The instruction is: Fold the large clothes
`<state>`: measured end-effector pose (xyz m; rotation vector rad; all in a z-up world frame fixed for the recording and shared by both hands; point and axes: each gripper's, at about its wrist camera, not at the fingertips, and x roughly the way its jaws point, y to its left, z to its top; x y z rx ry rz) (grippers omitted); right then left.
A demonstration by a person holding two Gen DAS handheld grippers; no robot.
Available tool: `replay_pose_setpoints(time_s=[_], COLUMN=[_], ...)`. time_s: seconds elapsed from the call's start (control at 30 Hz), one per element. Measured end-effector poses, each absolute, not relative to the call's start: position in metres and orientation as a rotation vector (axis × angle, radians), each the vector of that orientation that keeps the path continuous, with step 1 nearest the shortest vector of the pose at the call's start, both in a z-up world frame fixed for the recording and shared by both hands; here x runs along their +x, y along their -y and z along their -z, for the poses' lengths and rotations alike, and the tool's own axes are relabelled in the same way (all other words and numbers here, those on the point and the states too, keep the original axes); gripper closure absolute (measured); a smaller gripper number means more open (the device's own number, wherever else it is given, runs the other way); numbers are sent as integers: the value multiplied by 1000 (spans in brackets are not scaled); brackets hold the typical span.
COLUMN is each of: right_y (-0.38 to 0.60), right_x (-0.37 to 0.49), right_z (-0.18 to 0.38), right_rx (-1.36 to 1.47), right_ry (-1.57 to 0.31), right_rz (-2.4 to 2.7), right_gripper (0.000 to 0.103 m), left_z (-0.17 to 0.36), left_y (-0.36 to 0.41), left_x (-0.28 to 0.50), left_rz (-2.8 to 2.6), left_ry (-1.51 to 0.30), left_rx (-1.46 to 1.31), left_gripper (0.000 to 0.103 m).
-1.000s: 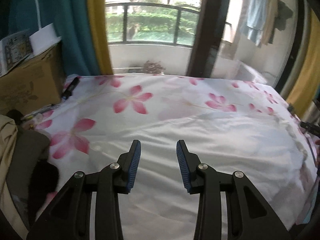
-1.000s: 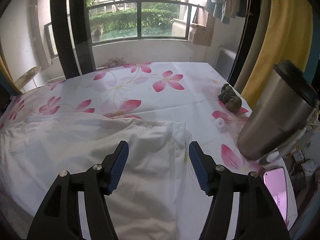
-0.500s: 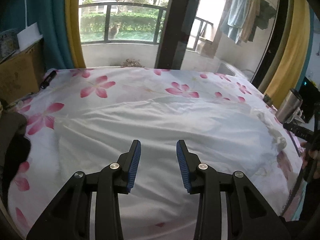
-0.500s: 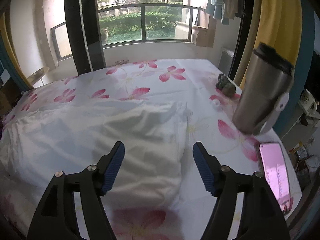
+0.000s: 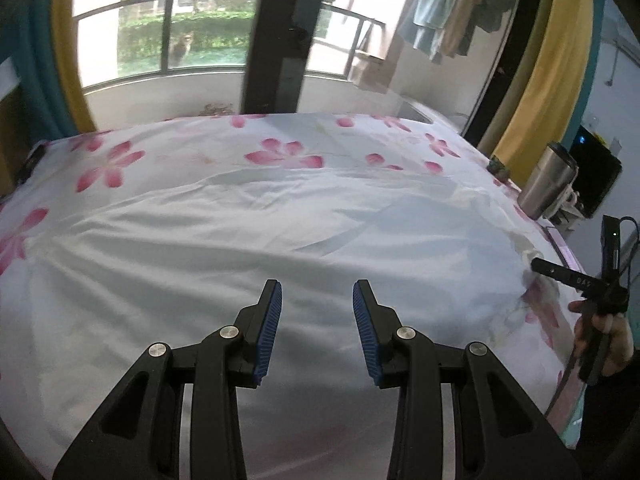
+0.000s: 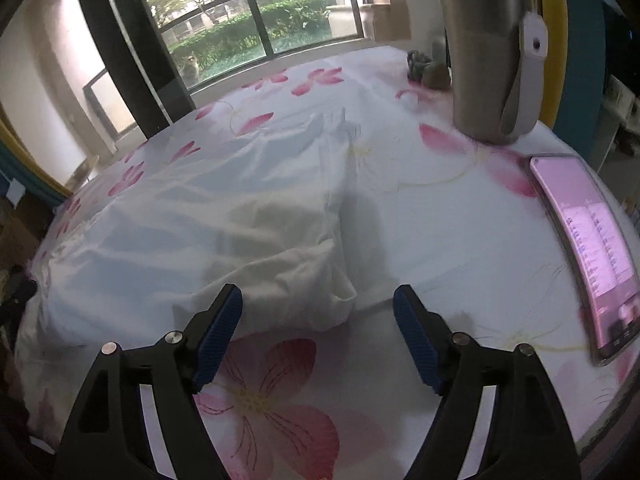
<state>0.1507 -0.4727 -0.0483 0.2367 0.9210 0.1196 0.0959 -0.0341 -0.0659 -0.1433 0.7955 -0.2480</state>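
A large white garment (image 5: 280, 232) lies spread and wrinkled across the flowered sheet (image 5: 120, 164). My left gripper (image 5: 316, 320) is open and empty, hovering above the garment's near part. My right gripper (image 6: 318, 328) is open wide and empty, just short of the garment's bunched near corner (image 6: 312, 296). The garment also fills the left of the right wrist view (image 6: 200, 216). The right gripper's body shows at the right edge of the left wrist view (image 5: 576, 280), at the garment's right edge.
A steel tumbler (image 6: 488, 48) stands on the sheet's far right, also in the left wrist view (image 5: 548, 184). A phone with a lit pink screen (image 6: 588, 248) lies at the right edge. A small dark figurine (image 6: 424, 68) sits beside the tumbler. A window and curtains stand behind.
Both grippers have pulled back and swung right. The right gripper has dropped low toward the garment's near right corner and opened wider. The left gripper stays open.
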Motion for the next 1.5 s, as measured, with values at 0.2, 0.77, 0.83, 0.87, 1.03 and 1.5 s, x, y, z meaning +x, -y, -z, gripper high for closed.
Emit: replay_pose_setpoints(time_s=[0.2, 0.77, 0.83, 0.87, 1.03, 1.5], right_y=[459, 369, 364, 362, 346, 232], right_x=[160, 202, 202, 202, 203, 191], right_z=[48, 62, 53, 47, 8, -68], right_rx=[316, 516, 491, 473, 376, 35], right_ry=[-899, -910, -889, -874, -799, -658], right_rz=[-205, -506, -510, -511, -527, -616], right_gripper=[19, 81, 84, 84, 85, 85], left_z=[70, 104, 103, 103, 98, 48], left_y=[59, 88, 85, 83, 69, -32], left_x=[121, 151, 151, 152, 153, 105], left_rz=[275, 274, 284, 288, 307, 221], left_ry=[-798, -903, -905, -905, -904, -718], left_rx=[-125, -58, -72, -78, -103, -198], left_gripper=[56, 54, 54, 54, 54, 54])
